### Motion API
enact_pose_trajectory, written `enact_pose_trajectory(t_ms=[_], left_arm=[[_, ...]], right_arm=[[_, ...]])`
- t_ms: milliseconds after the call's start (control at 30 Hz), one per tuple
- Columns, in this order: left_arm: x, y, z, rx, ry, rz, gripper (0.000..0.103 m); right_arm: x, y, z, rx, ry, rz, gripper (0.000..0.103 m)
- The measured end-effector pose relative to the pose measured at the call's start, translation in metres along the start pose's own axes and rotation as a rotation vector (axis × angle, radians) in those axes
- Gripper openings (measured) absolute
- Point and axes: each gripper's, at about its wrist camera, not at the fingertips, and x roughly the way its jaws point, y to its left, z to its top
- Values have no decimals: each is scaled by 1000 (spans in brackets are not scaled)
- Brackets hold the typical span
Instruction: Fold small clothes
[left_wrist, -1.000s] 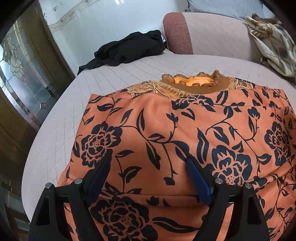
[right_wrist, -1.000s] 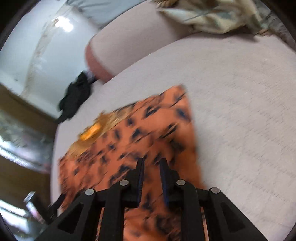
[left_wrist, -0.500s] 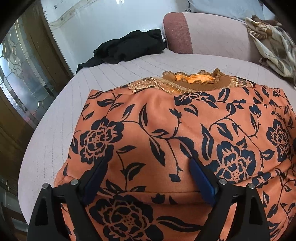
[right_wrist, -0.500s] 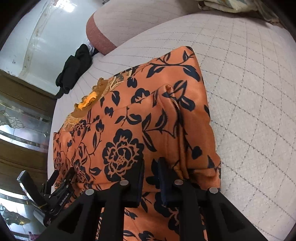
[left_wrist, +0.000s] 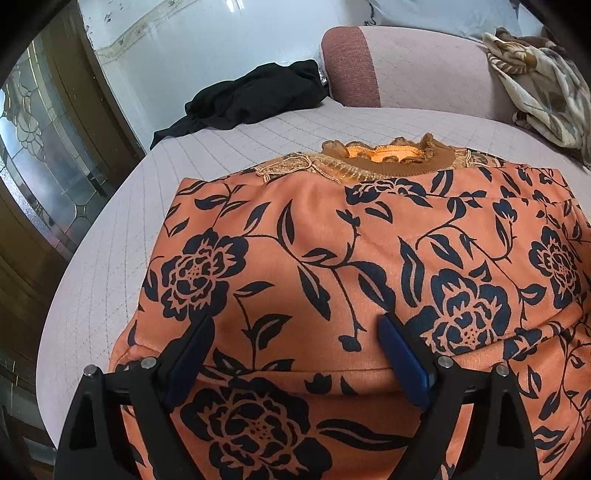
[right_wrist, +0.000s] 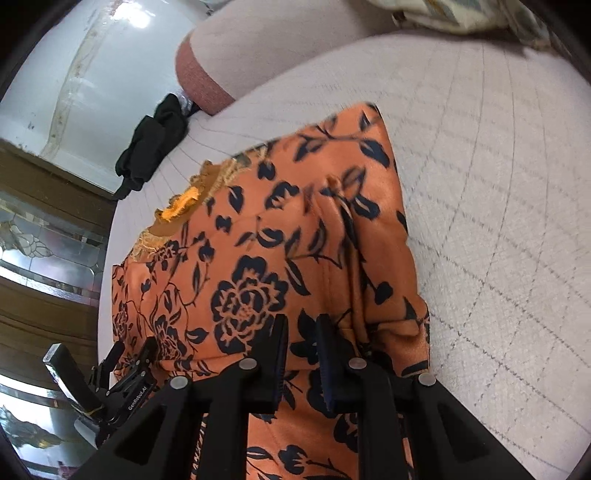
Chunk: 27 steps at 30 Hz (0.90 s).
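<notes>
An orange garment with a dark blue flower print (left_wrist: 332, 258) lies on the pale quilted bed (left_wrist: 122, 229), its brown ruffled collar (left_wrist: 384, 158) at the far end. My left gripper (left_wrist: 295, 343) is open, its blue-padded fingers (left_wrist: 402, 354) spread over the garment's near folded edge. In the right wrist view the garment (right_wrist: 258, 258) lies folded lengthwise. My right gripper (right_wrist: 301, 354) has its jaws nearly closed on a fold of the cloth at the near end. The left gripper also shows in the right wrist view (right_wrist: 122, 373) at the lower left.
A black garment (left_wrist: 251, 99) lies at the far left of the bed by the white wall. A pink bolster (left_wrist: 406, 85) runs along the back, with a cream patterned blanket (left_wrist: 543, 88) at the far right. A wooden door with patterned glass (left_wrist: 40, 155) stands to the left.
The right gripper came down onto the garment's near right part and closed on its fold, then shifted a little. The left gripper stayed open and hardly moved.
</notes>
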Motion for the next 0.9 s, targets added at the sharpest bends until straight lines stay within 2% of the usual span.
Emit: enact_pose_trajectory(t_ms=[133, 400, 467, 567, 700, 767, 900], left_arm=[[-1, 0, -1, 3, -3, 2, 90], [0, 1, 0, -5, 3, -9, 90], [0, 3, 1, -12, 9, -17, 91], [-3, 9, 6, -27, 13, -24, 90], [-5, 33, 13, -95, -5, -1, 90], [0, 49, 15, -142, 13, 18, 90], [22, 73, 9, -213, 99, 49, 92]], right_arm=[[4, 23, -4, -53, 6, 42, 21], [38, 45, -19, -131, 108, -25, 21], [38, 46, -18, -126, 110, -21, 21], [31, 46, -9, -114, 67, 13, 21], [29, 45, 16, -96, -13, 0, 21], [35, 36, 27, -54, -38, -11, 21], [46, 20, 37, -8, -62, -55, 18]])
